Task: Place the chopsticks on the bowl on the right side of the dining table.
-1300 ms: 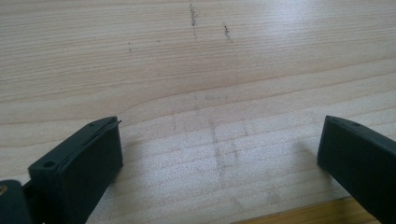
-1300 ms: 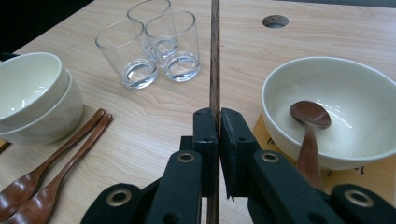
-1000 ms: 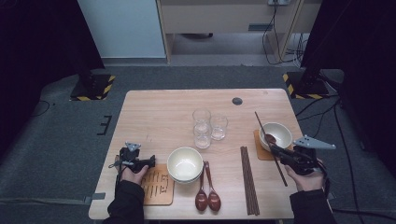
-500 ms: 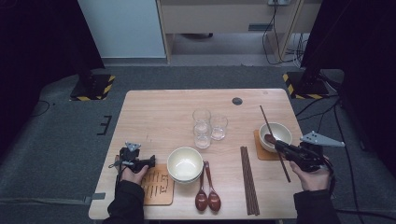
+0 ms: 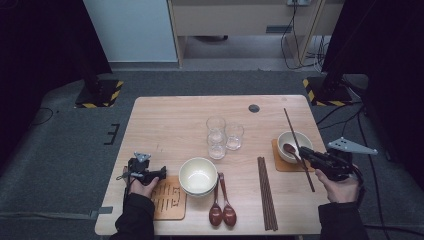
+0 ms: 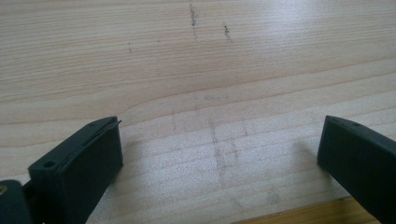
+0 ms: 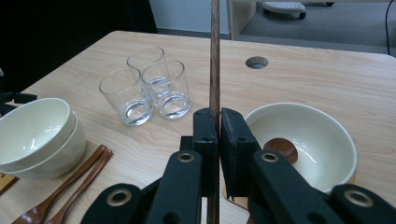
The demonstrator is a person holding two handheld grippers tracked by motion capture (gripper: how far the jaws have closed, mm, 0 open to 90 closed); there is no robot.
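Wooden table (image 5: 170,120) laid for a meal: your left gripper (image 5: 142,172) rests at eight o'clock by the mat (image 5: 167,202), jaws wide and empty, kept out of the way. At four o'clock, your right gripper (image 7: 218,126) pinches one chopstick (image 7: 215,56) tight, lifted over the bowl (image 7: 322,140), probably bound for the pair (image 5: 266,192).
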